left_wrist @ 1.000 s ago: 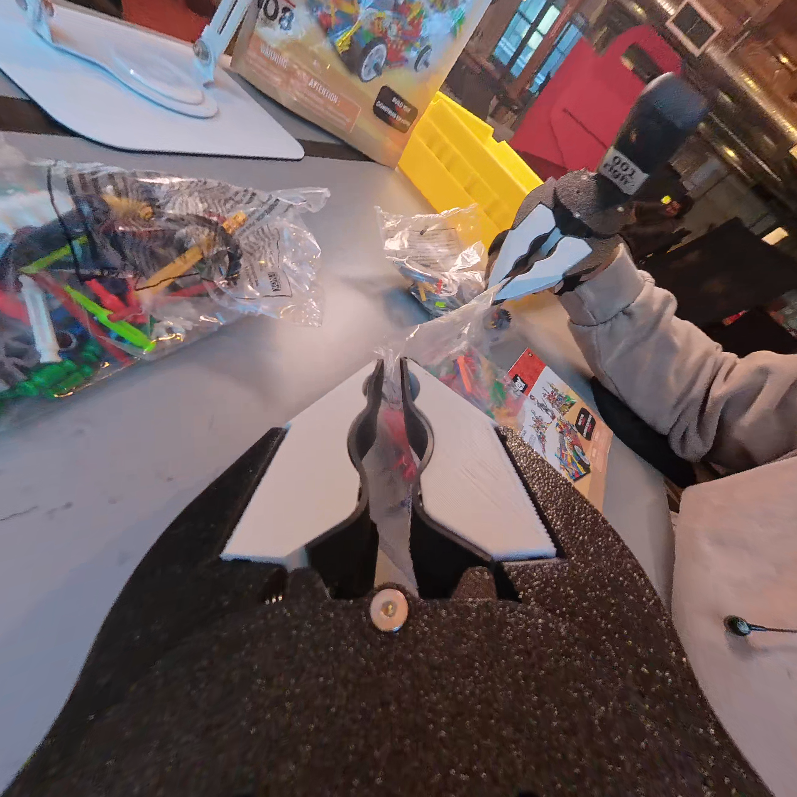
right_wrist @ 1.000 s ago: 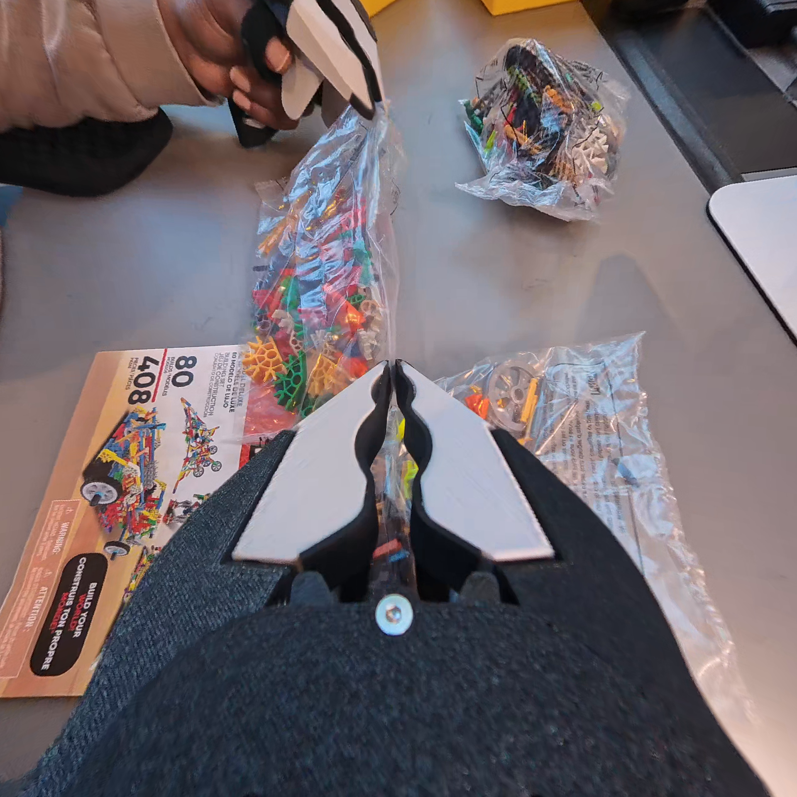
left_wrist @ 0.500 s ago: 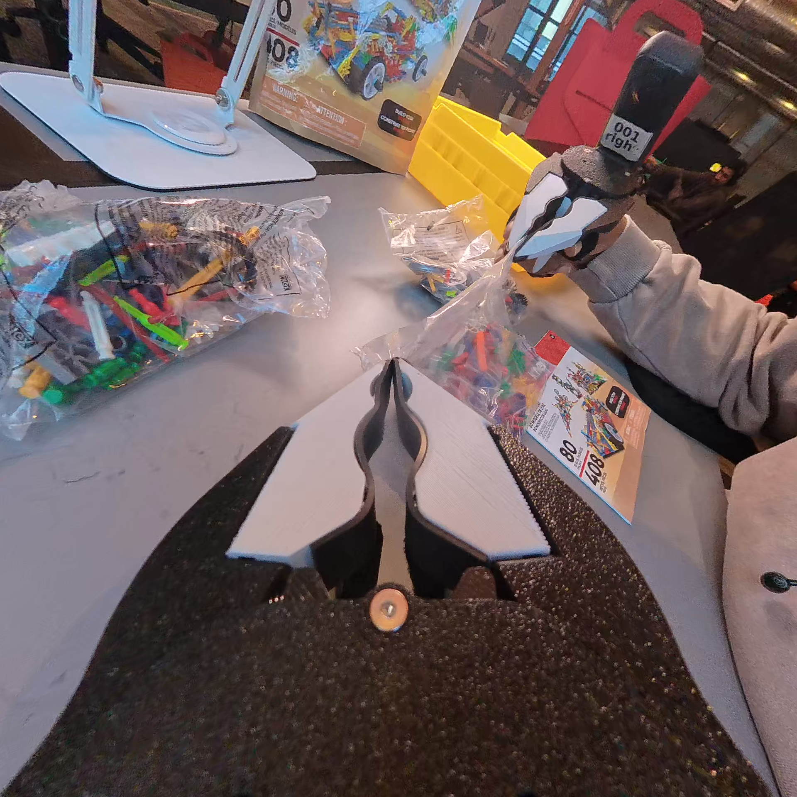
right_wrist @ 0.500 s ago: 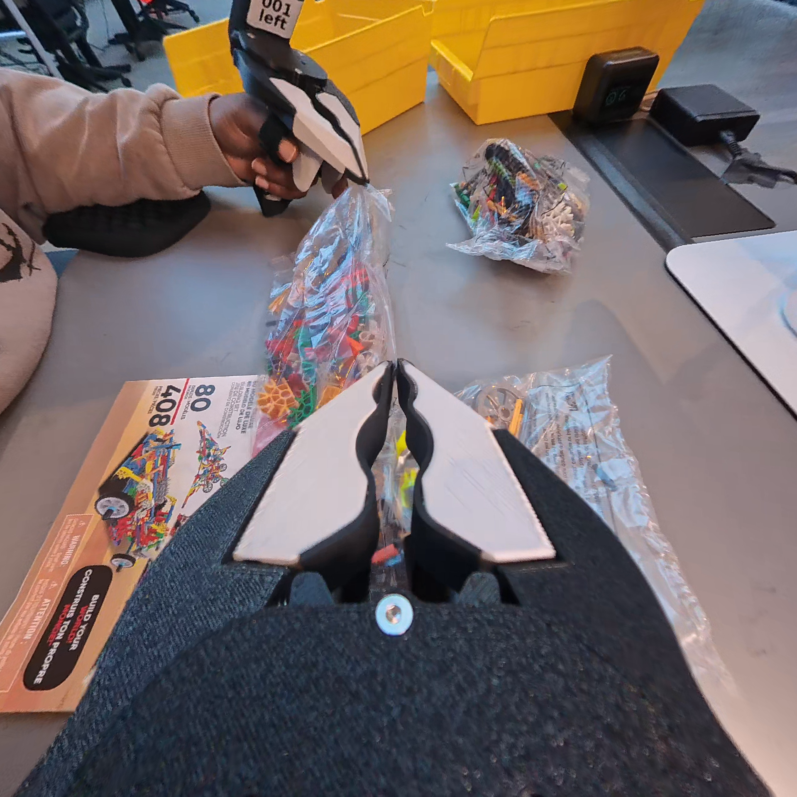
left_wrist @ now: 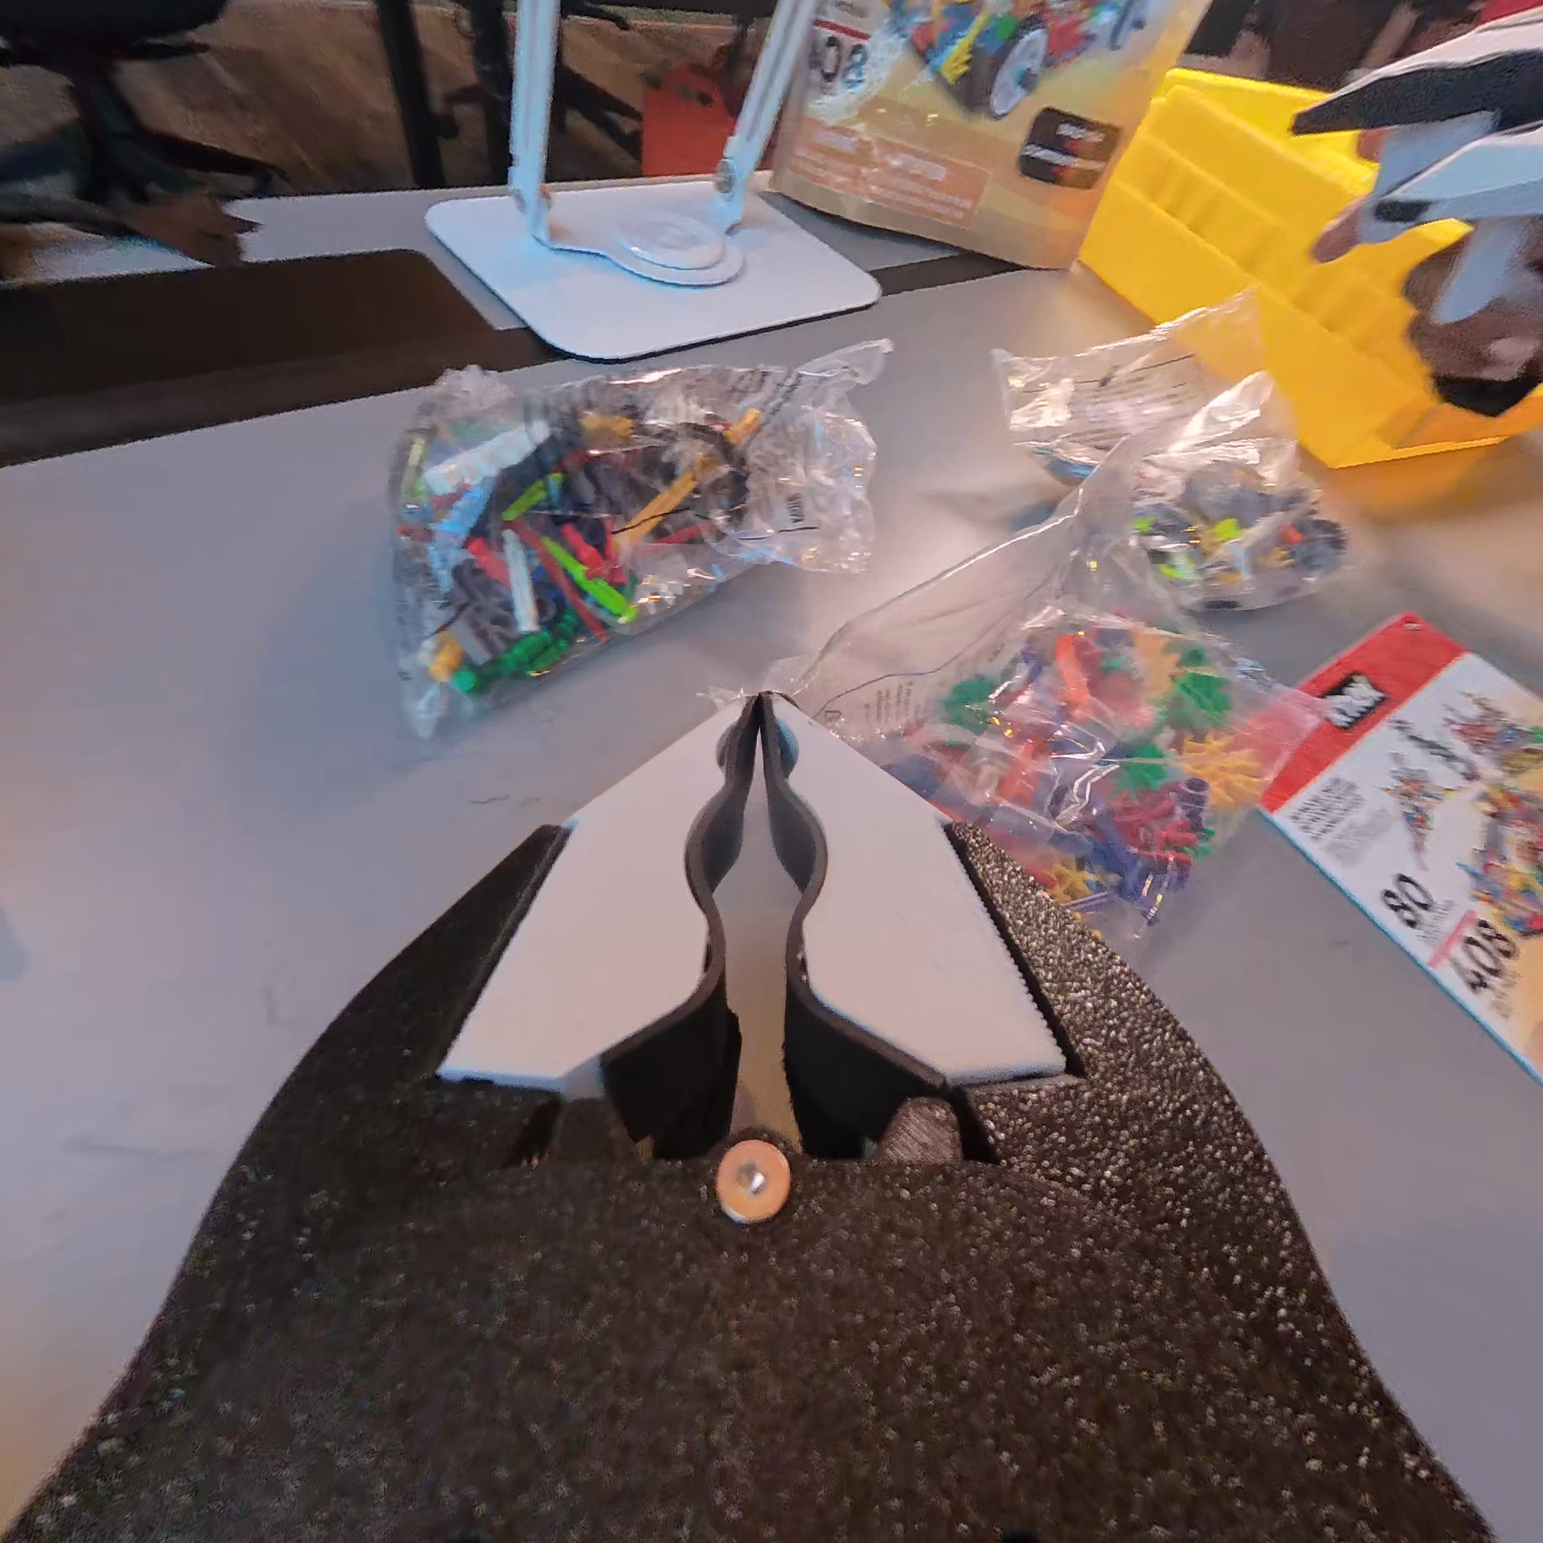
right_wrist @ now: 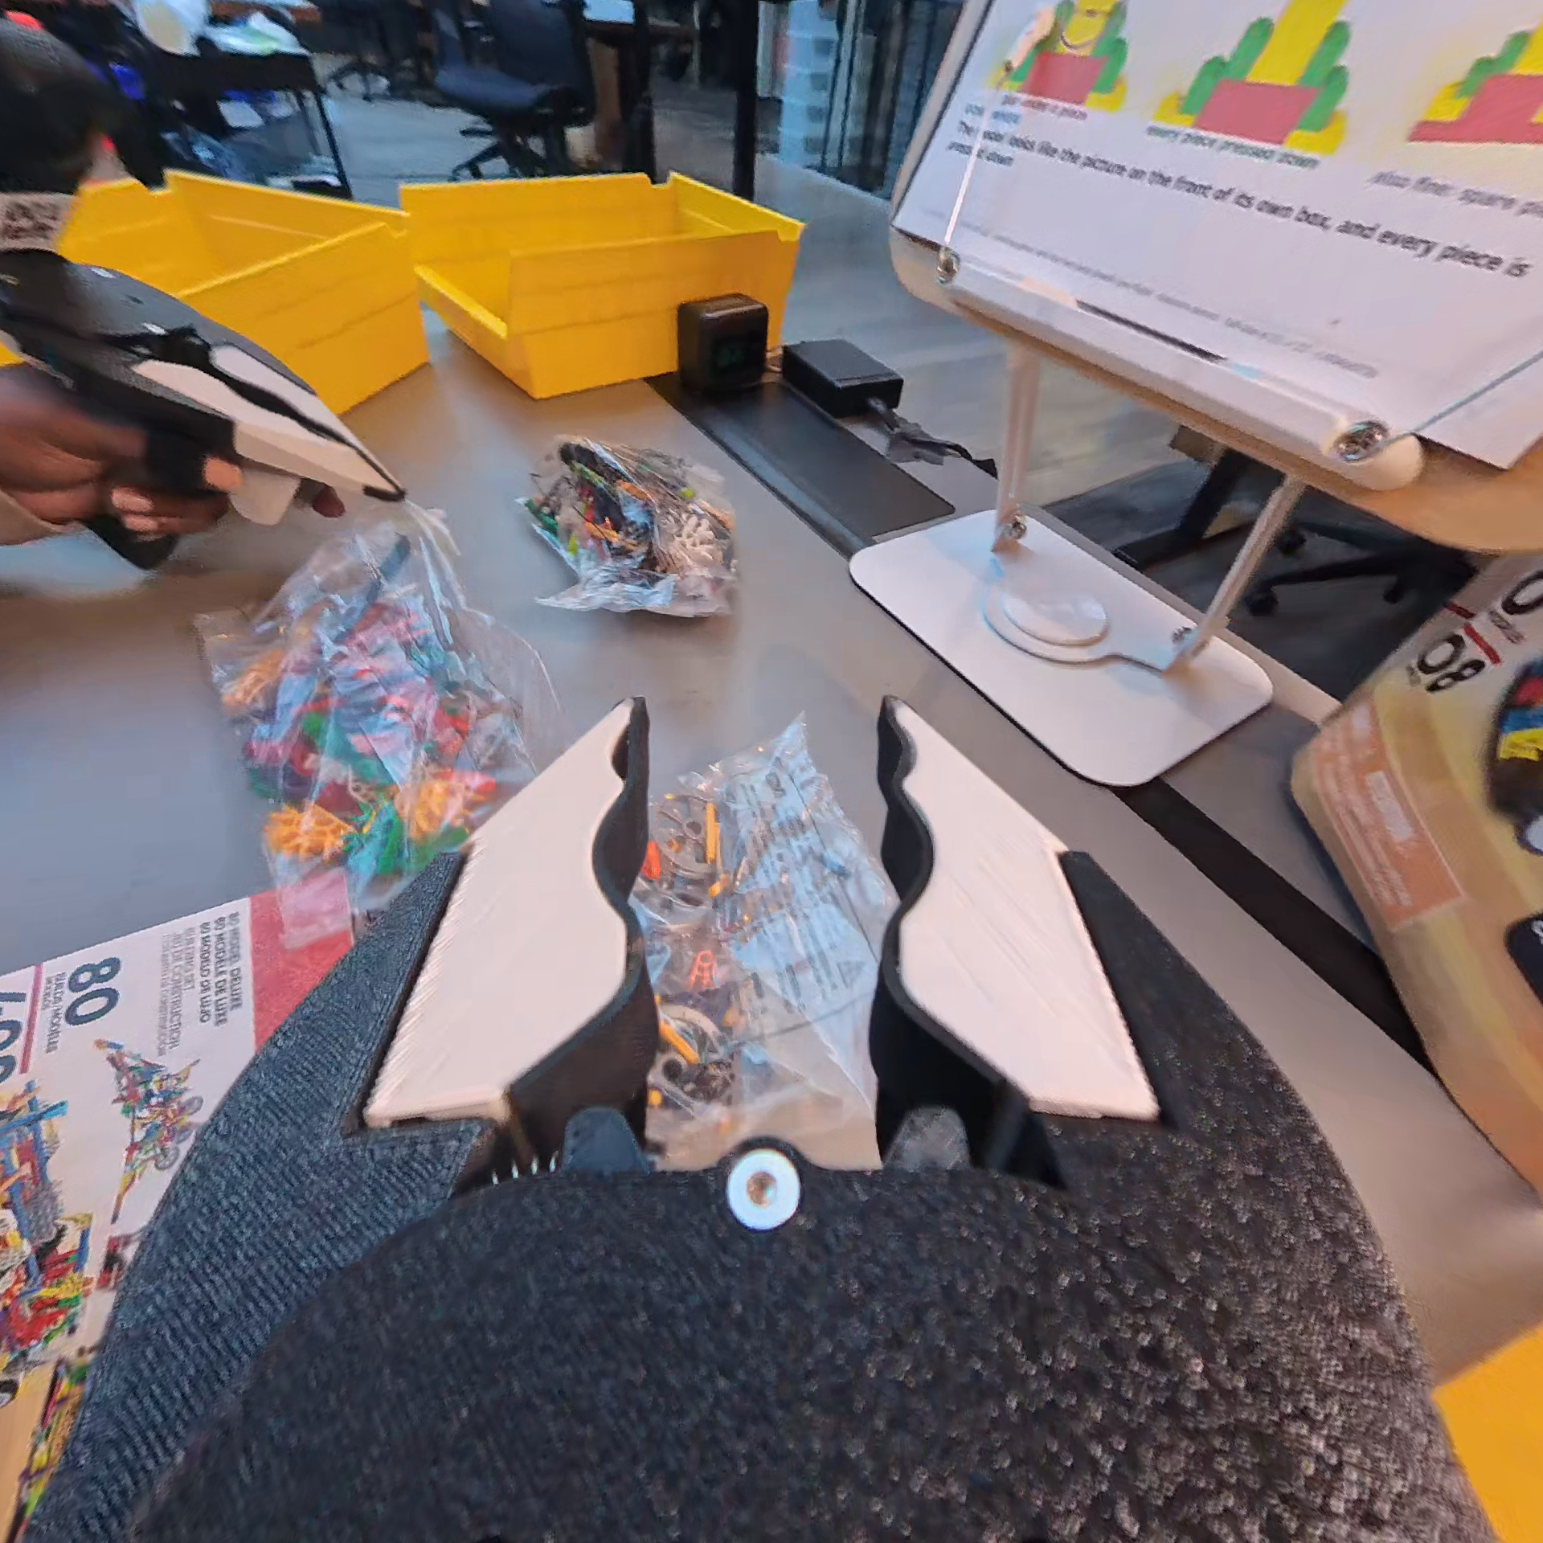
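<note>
On the grey bench [left_wrist: 209, 668], the left gripper [left_wrist: 760, 710] is clenched on a corner of the bag of bright pieces [left_wrist: 1085, 751], which lies beside a booklet [left_wrist: 1419, 793]. The right gripper [right_wrist: 760, 718] hangs released above a flatter bag [right_wrist: 751, 902].

Left wrist view: low over the grey table [left_wrist: 209, 751], looking forward along closed fingers toward a white stand base [left_wrist: 660, 275] at upper centre. Right wrist view: a little higher, facing across the same table toward yellow bins [right_wrist: 584, 275] at upper left. Shared by both: the bag of colourful pieces [left_wrist: 1085, 751] [right_wrist: 367, 693], the booklet [left_wrist: 1436, 818] [right_wrist: 92, 1110], the stand.
</note>
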The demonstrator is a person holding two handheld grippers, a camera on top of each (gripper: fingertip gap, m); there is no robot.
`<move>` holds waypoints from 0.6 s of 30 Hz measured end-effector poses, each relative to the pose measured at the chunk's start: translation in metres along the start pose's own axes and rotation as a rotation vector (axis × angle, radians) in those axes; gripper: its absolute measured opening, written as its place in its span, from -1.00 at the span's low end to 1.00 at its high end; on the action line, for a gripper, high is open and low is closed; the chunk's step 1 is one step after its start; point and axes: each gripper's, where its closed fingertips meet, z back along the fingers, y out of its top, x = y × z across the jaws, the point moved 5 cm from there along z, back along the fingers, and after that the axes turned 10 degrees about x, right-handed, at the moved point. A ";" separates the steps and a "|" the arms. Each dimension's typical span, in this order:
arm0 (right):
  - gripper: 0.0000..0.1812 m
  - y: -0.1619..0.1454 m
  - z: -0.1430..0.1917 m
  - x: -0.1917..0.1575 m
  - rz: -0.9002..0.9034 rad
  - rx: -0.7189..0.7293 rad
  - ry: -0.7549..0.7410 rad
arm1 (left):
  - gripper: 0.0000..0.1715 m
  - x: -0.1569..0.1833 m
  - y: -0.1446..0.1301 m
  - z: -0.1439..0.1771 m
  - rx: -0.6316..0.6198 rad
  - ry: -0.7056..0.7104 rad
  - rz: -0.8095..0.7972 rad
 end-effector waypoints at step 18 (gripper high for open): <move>-0.29 -0.055 0.039 -0.020 -0.111 -0.425 -0.260 | -0.46 0.014 0.003 -0.003 0.013 0.165 -0.243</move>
